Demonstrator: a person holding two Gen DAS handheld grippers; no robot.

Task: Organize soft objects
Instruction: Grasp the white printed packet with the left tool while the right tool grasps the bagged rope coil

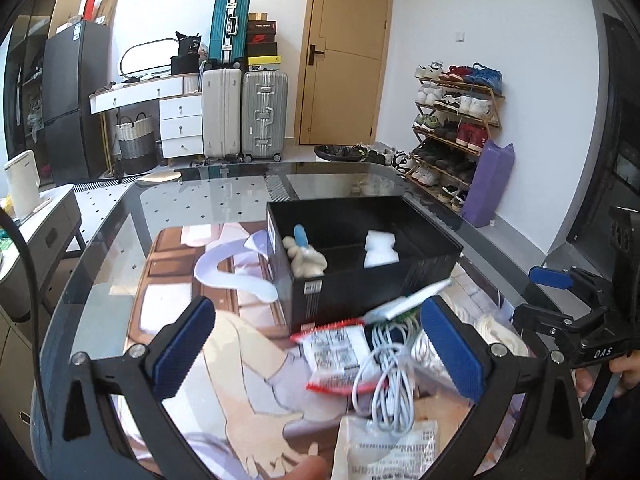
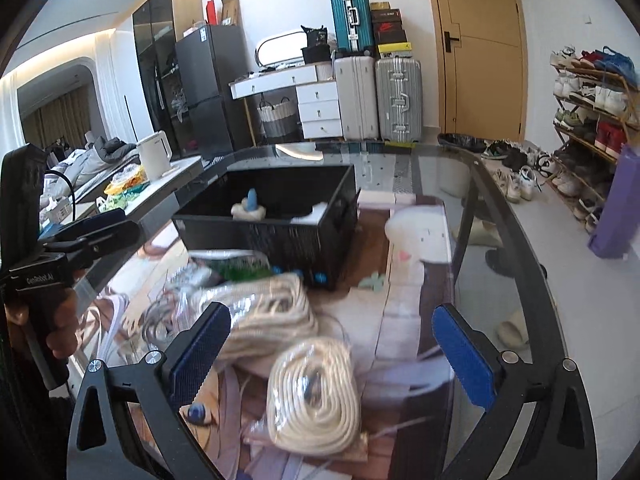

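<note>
— What's the surface like, and the room behind it?

— A dark glass worktop (image 1: 120,216) with a printed illustration under the glass. On it sits a black box (image 1: 360,264); a beige plush toy (image 1: 306,258) and a white foam piece (image 1: 380,248) lie inside it. Behind are a tan door (image 1: 348,52), a teal suitcase (image 1: 229,30) standing on pale ones, a white dresser (image 1: 180,120), a dark fridge (image 1: 76,96) and a shoe rack (image 1: 452,128) with a purple bag (image 1: 490,184) beside it.

— Any writing you can read?

— "DAS" on the right tongs' (image 2: 324,364) body as seen from the left camera, and "GenRobot.AI" on the left tongs' (image 1: 320,356) body as seen from the right camera. The packet labels are too blurred to read.

— And the tongs?

— Both spread wide, nothing pressed by either. Between the left fingers lie a red-edged packet (image 1: 336,356) and a white cable (image 1: 390,380) — on the worktop, just in front of the box. Between the right fingers lies a coil of cream rope (image 2: 316,392), with a second rope bundle (image 2: 272,312) nearer the box — neither coil gripped.
</note>
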